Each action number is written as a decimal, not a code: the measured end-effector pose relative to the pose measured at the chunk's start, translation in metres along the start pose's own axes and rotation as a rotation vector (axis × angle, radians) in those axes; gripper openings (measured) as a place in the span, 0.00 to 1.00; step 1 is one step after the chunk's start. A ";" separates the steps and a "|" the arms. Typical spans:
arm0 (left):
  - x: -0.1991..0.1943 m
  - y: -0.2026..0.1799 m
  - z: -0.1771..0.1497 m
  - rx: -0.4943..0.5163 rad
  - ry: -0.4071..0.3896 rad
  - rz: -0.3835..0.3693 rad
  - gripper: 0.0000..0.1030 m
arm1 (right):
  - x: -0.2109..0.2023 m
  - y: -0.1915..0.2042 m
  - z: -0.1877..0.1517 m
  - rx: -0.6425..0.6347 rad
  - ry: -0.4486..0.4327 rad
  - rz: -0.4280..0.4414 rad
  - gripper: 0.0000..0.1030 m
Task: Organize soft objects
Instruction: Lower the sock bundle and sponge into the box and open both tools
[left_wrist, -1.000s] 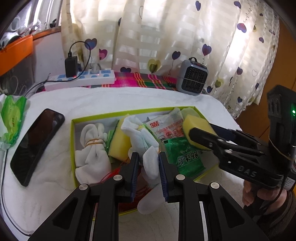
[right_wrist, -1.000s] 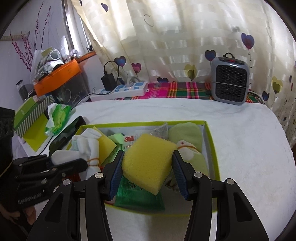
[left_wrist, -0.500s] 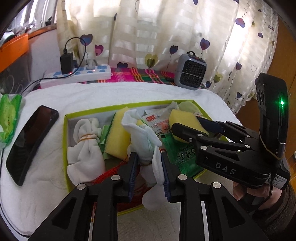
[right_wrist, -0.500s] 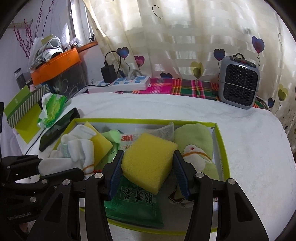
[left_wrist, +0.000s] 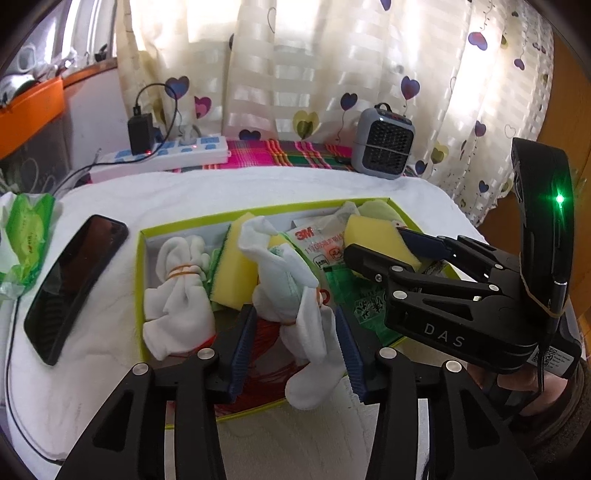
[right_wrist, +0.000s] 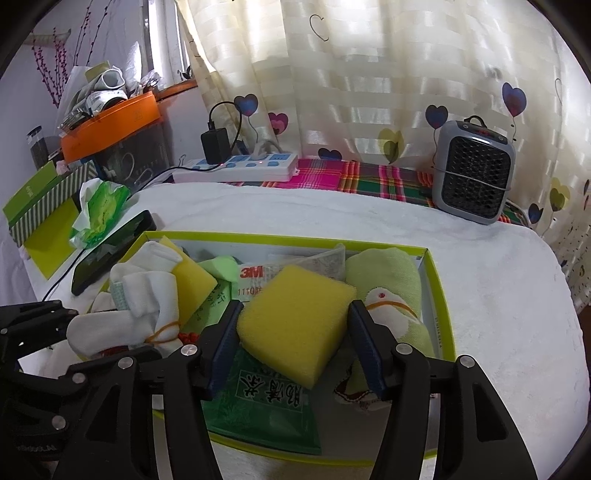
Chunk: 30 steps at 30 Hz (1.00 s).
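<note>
Fingers (left_wrist: 242, 343) of the left gripper (left_wrist: 295, 347) are standing apart on either side of a white sock bundle (left_wrist: 295, 295) tied with a rubber band; its jaws have just been opening, and the bundle is sitting loosely between them, slumping over the near edge of the green-rimmed box (left_wrist: 142, 280) with no pad visibly pressing it; the right gripper (right_wrist: 293, 339) has likewise just been opening, and the yellow sponge (right_wrist: 295, 325) is lying between its blue pads, which are at most brushing its sides, the sponge resting on a green packet (right_wrist: 266, 410) near the box's front edge.

Judging from the box, the sorting is looking well advanced; a second white sock bundle (left_wrist: 177, 288) is already lying at the left end, another yellow sponge (left_wrist: 236, 273) is leaning beside it, a 3M packet (right_wrist: 255, 280) is sitting toward the back edge, and a rolled green towel (right_wrist: 391, 291) is filling the right end; both items in hand are seemingly being released into place.

Outside the box, a green tissue pack (right_wrist: 99, 210) is lying near the left edge of the white surface, beside a dark phone (left_wrist: 74, 284); whether the pack belongs to the job cannot be told.
</note>
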<state>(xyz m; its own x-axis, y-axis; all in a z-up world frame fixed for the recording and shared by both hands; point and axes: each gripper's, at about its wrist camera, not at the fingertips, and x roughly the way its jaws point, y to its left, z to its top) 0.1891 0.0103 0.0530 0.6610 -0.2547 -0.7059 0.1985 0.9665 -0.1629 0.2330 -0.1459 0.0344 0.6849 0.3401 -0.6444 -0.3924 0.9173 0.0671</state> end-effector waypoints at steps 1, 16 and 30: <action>-0.003 0.000 0.000 -0.005 -0.009 0.004 0.43 | -0.001 0.000 0.000 0.002 -0.004 0.000 0.60; -0.021 -0.004 -0.003 -0.020 -0.039 0.009 0.47 | -0.020 -0.002 -0.002 0.026 -0.043 -0.007 0.65; -0.042 -0.009 -0.020 -0.046 -0.052 0.064 0.52 | -0.055 0.001 -0.020 0.039 -0.061 -0.014 0.65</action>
<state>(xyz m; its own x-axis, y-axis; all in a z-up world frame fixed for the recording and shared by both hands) 0.1444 0.0129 0.0703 0.7081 -0.1927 -0.6793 0.1221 0.9810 -0.1509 0.1824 -0.1676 0.0543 0.7268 0.3384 -0.5976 -0.3593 0.9290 0.0891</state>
